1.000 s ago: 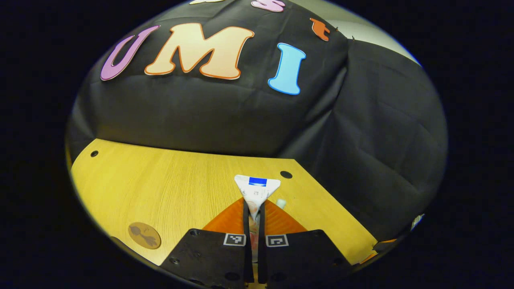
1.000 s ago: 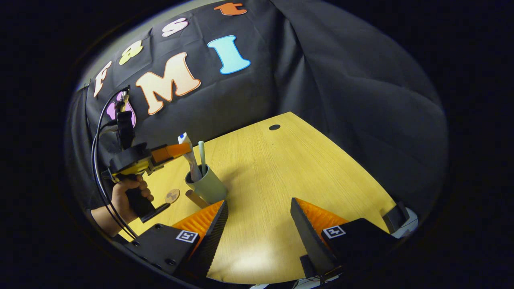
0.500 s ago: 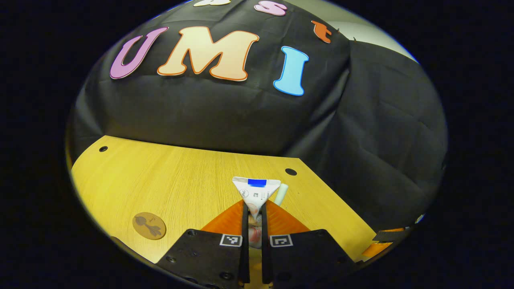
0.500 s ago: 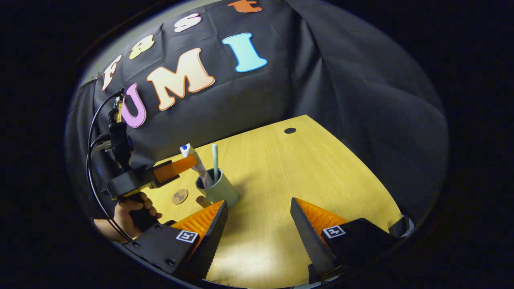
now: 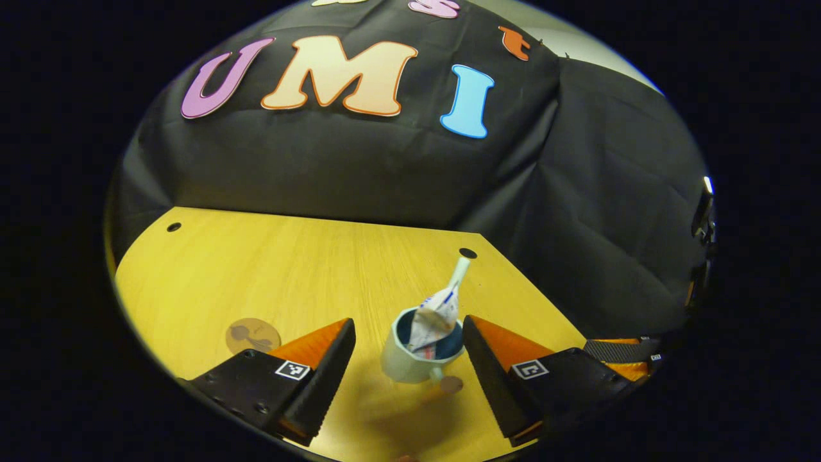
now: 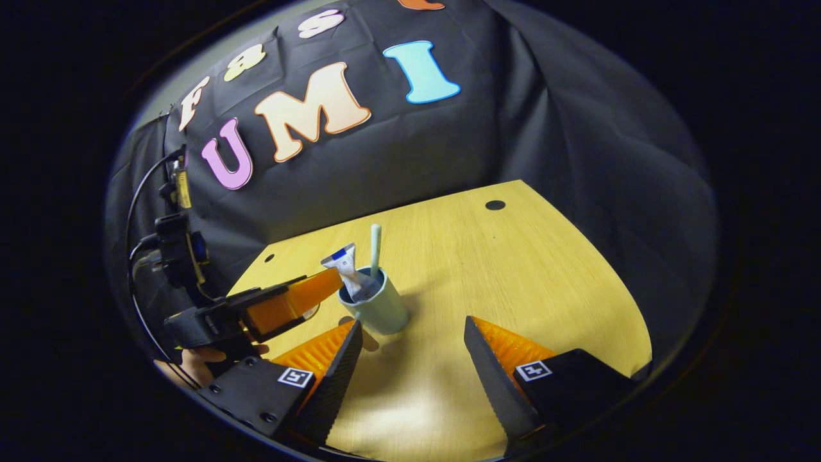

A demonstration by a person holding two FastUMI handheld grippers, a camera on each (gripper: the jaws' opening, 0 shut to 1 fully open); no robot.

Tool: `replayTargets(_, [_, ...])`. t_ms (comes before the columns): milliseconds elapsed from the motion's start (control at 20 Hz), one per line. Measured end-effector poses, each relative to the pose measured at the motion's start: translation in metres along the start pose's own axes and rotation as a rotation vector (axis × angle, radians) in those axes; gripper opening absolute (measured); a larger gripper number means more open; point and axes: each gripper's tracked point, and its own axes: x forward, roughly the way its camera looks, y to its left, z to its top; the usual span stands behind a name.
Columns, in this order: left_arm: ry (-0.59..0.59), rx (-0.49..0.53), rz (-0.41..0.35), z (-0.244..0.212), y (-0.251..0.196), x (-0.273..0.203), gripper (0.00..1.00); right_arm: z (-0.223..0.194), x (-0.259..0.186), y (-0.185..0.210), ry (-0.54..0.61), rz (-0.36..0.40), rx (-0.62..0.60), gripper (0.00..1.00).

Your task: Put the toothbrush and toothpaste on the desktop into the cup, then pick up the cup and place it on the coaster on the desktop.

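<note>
Left tool (image 5: pixel 408 343) released, straddling cup (image 5: pixel 410 359) holding toothpaste (image 5: pixel 436 317), toothbrush (image 5: pixel 457 273); coaster (image 5: pixel 253 334) left on bench (image 5: pixel 269 269). Right tool (image 6: pixel 414 340) released, empty.

A recording booth, not a home: black cloth wall (image 5: pixel 333 173) draped behind a bare wooden desktop (image 6: pixel 513 269) with cable holes.
</note>
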Motion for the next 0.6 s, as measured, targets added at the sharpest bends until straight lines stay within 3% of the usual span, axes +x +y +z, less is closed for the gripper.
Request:
replayTargets(250, [-0.052,-0.022,0.035,0.02,0.03,-0.04,0.95,-0.003,0.029,0.036,0.109,0.037,-0.046,0.98])
replayTargets(300, [-0.064,-0.023,0.051,0.026,0.037,-0.048,0.95,-0.004,0.035,0.042,0.13,0.035,-0.059,0.94])
replayTargets(350, [-0.078,-0.02,0.07,0.029,0.047,-0.057,0.95,-0.006,0.04,0.048,0.146,0.028,-0.071,0.98])
replayTargets(400, [-0.086,-0.017,0.086,0.034,0.056,-0.064,0.95,-0.009,0.046,0.053,0.162,0.016,-0.083,0.94])
replayTargets(500, [-0.108,-0.008,0.117,0.039,0.072,-0.078,0.95,-0.017,0.056,0.062,0.201,-0.005,-0.1,0.98])
replayTargets(600, [-0.124,0.007,0.15,0.043,0.088,-0.092,0.95,-0.03,0.064,0.068,0.261,-0.029,-0.119,0.94])
